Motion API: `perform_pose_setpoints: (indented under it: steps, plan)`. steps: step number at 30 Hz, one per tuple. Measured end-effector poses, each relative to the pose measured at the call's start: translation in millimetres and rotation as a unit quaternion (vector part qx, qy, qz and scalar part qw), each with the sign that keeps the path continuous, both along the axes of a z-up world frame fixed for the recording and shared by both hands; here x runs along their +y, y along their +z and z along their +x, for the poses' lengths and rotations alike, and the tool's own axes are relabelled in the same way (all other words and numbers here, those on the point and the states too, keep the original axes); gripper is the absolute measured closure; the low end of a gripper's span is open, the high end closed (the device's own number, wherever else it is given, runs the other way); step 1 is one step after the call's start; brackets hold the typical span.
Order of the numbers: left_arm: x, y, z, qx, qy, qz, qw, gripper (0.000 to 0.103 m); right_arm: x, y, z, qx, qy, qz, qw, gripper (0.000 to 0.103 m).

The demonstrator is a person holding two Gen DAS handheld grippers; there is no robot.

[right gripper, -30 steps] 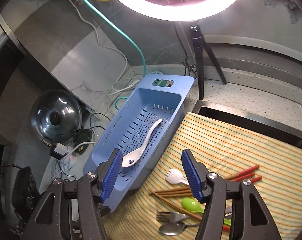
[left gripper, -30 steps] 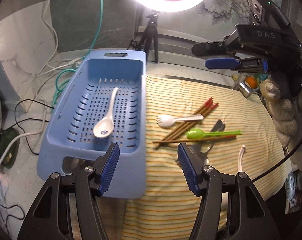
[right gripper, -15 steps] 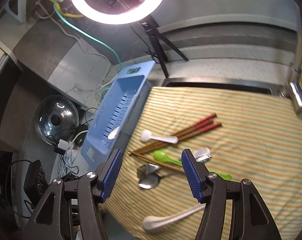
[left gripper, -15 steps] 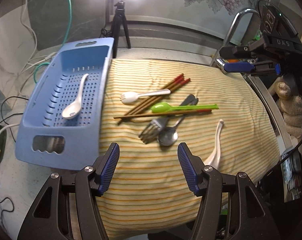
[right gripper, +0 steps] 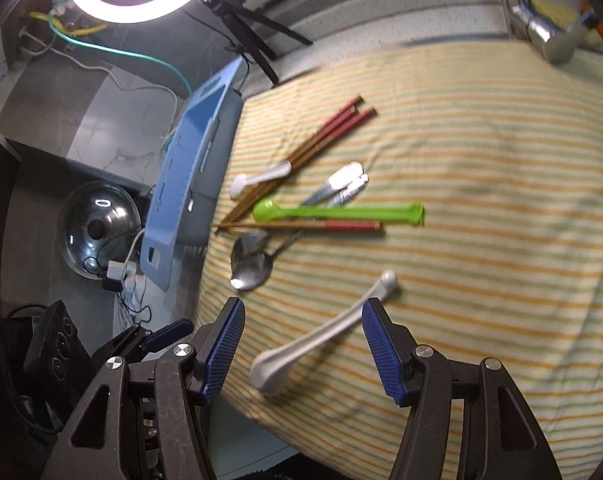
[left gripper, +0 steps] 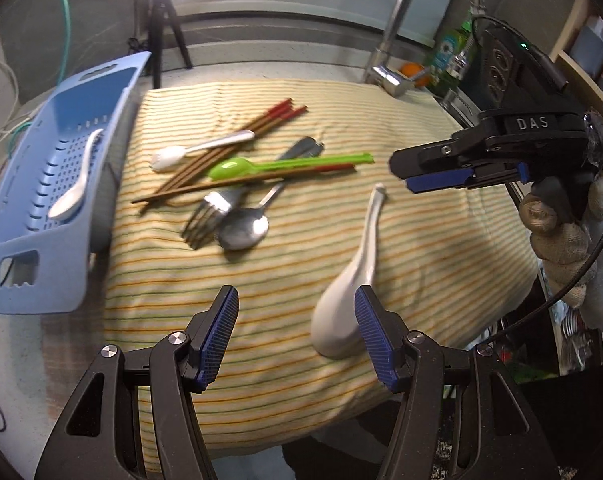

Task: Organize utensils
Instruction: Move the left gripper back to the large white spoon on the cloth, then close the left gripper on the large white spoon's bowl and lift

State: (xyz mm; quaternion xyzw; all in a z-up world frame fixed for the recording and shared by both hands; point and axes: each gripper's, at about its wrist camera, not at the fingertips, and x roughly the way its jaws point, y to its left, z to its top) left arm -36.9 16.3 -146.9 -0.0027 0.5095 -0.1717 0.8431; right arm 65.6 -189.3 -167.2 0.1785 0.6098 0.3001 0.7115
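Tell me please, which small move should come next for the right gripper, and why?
Probably lower the open right gripper onto the loose white spoon and close on its handle. The spoon lies alone on the striped cloth, between the fingers already, while another white spoon sits in the blue basket.

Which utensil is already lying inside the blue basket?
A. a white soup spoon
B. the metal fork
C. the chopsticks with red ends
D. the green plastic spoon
A: in the left wrist view a white soup spoon lies on the perforated floor of the blue basket, while the other utensils are all on the striped cloth.
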Motion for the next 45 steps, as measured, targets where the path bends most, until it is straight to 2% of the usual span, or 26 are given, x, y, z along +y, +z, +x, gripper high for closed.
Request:
perform_pose_setpoints:
  steps: [5,12,17,20,26,29,31,33,45]
  plan:
    - [-14,-12,-4,0.013,-0.024,-0.001,0.9996,0.043,2,-20,-7,0.035,-0.003,0.006,0.999,0.046]
    - [-26,-31,-5,0.023,-0.046,0.018,0.9985,0.043,9,-40,-13,0.078,0.002,0.028,0.997,0.051]
    - [-27,-41,2,0.036,-0.046,0.000,0.9983,0.043,19,-51,-15,0.098,0.001,0.044,0.994,0.053]
    - [-30,-43,4,0.029,-0.054,0.002,0.9981,0.043,22,-55,-13,0.111,-0.006,0.061,0.992,0.054]
    - [-32,-44,2,0.012,-0.060,-0.001,0.9981,0.043,29,-61,-14,0.128,-0.012,0.069,0.989,0.069]
    - [-31,-44,0,0.006,-0.059,-0.006,0.9982,0.047,29,-66,-15,0.134,-0.019,0.069,0.988,0.078]
    - [-29,-44,2,0.005,-0.058,-0.004,0.9983,0.060,28,-68,-15,0.139,-0.021,0.077,0.987,0.080]
    - [-27,-43,3,0.008,-0.059,-0.012,0.9981,0.063,28,-68,-15,0.141,-0.021,0.085,0.986,0.082]
    - [-14,-28,2,-0.008,-0.045,-0.012,0.9989,0.063,48,-50,-13,0.132,-0.010,0.110,0.985,0.089]
